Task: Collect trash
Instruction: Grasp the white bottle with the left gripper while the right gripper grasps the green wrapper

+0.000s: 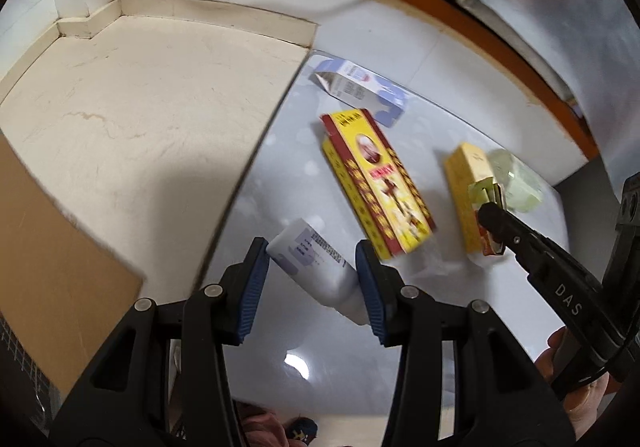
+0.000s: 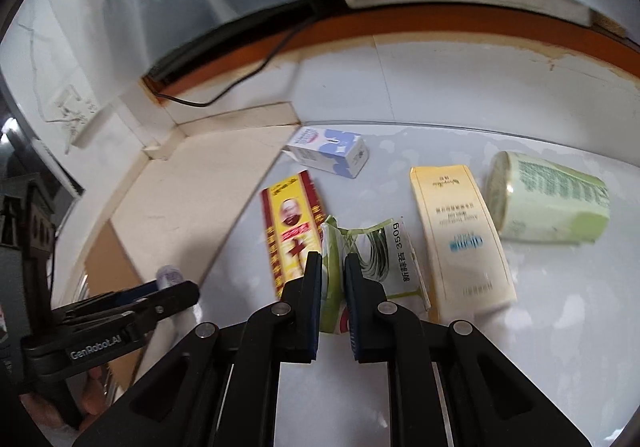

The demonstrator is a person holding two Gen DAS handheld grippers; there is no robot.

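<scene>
My left gripper (image 1: pixel 312 275) is shut on a white labelled bottle (image 1: pixel 316 267), which lies slanted between the blue pads above the glossy white table (image 1: pixel 460 307). In the right wrist view the right gripper (image 2: pixel 333 263) is shut on a crumpled green and white wrapper (image 2: pixel 384 247), pinched between its pads. The left wrist view shows that gripper (image 1: pixel 492 215) coming in from the right with the wrapper (image 1: pixel 486 191). The left gripper (image 2: pixel 176 291) and the bottle's end (image 2: pixel 170 275) appear at the lower left of the right wrist view.
On the table lie a red and yellow box (image 1: pixel 380 179) (image 2: pixel 290 223), a white and blue box (image 1: pixel 360 87) (image 2: pixel 328 151), a pale yellow box (image 2: pixel 460 239) and a light green cup on its side (image 2: pixel 548 199). A cardboard box (image 1: pixel 48 247) stands on the beige floor, left.
</scene>
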